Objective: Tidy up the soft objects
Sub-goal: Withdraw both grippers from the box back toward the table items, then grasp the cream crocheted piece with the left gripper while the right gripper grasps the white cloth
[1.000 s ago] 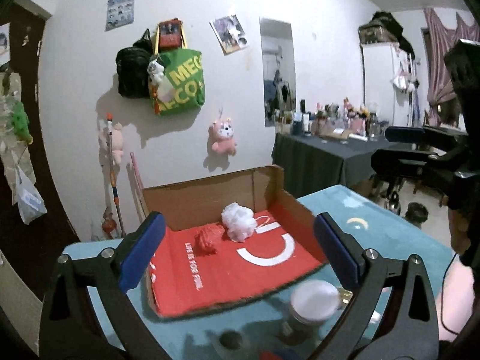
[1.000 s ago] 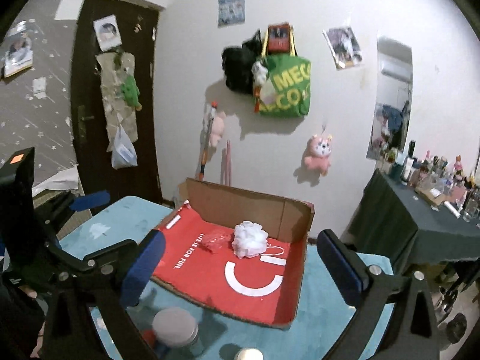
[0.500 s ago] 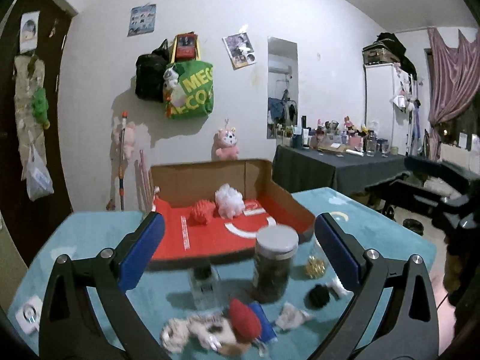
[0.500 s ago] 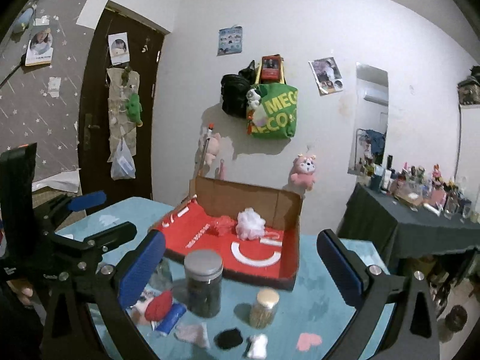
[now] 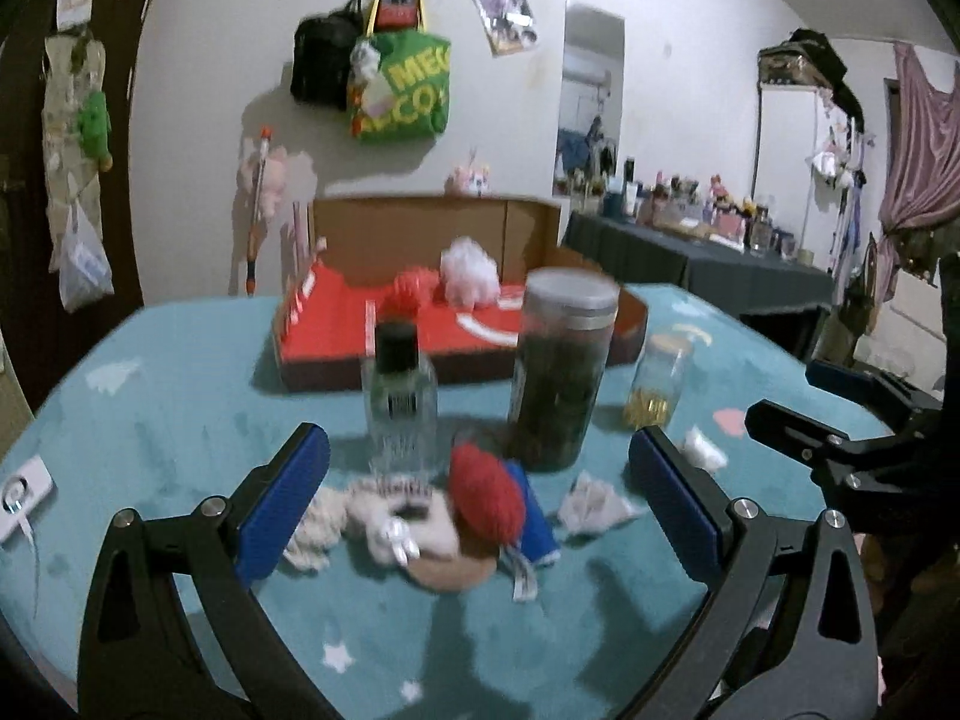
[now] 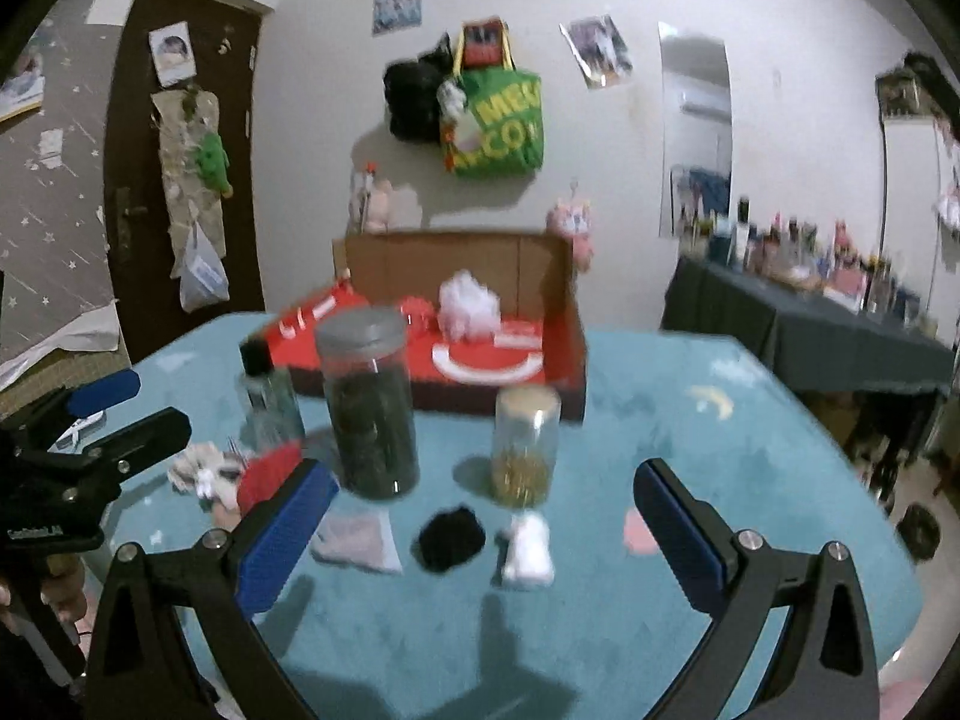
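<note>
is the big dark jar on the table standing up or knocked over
Upright. The jar stands on its base on the table, gray lid on top.

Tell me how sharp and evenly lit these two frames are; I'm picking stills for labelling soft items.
Left wrist view: motion blur smears the dark jar, clear bottle and red plush; the left gripper stays crisp. Right wrist view: the same smear on the black soft item and white one, with gripper shadows on the teal tablecloth. Both: fisheye bending, dark corners.

Both my grippers gaping wide, nothing between pads. Left gripper [image 5: 479,492] hovers over the table's near-left part, right gripper [image 6: 480,516] near-right, both level, pointing toward the far edge.
</note>
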`<state>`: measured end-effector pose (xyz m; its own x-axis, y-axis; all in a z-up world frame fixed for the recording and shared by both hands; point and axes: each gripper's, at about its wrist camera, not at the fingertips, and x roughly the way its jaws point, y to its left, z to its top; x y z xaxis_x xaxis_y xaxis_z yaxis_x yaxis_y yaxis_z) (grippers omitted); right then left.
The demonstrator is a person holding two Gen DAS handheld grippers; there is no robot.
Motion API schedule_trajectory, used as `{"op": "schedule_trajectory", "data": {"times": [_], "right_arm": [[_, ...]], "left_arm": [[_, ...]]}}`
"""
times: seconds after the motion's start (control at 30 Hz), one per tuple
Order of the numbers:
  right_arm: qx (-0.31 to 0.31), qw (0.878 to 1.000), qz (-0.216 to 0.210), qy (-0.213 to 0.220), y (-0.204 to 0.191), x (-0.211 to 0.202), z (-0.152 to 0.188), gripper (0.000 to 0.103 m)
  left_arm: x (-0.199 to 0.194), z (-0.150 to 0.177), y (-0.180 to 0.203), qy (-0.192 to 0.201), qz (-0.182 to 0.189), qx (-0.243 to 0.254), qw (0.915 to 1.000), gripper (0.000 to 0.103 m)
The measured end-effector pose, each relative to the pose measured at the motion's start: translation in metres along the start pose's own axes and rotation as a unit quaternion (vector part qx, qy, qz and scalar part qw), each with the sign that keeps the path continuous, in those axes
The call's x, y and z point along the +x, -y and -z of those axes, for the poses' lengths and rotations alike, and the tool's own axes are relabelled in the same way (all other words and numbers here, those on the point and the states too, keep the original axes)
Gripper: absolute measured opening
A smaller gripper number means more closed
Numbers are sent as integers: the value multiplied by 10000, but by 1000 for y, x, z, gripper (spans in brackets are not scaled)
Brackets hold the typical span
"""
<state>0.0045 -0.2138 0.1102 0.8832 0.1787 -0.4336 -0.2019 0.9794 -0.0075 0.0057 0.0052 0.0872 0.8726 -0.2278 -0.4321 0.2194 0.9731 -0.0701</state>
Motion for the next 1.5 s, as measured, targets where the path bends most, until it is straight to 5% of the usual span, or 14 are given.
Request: {"op": "schedule_trajectory", "data": {"times": [0.3, 1.03, 1.33, 1.4, 1.47, 1.5], "right_arm": [[380, 9980, -68, -510, 12, 35, 25, 103], [475, 9928, 256, -1068, 49, 68, 40, 103], [536, 9902, 136, -1286, 59, 78, 47, 95], [456, 9901, 136, -1320, 56, 80, 47, 90], [379, 9901, 121, -1345, 53, 83, 46, 77], [336, 9900, 94, -1367, 51, 84, 46, 71]], "left_arm": [[27, 22, -21, -601, -109, -163, 9980, 102], [49, 12, -93, -1319, -717, -47, 9887, 102], [63, 22, -110, -1631, -596, -6, 9848, 101], [68, 24, -109, -1681, -528, 60, 9843, 95], [76, 27, -106, -1834, -245, 119, 9827, 59], [78, 29, -104, -1866, -107, 121, 9823, 53]]}}
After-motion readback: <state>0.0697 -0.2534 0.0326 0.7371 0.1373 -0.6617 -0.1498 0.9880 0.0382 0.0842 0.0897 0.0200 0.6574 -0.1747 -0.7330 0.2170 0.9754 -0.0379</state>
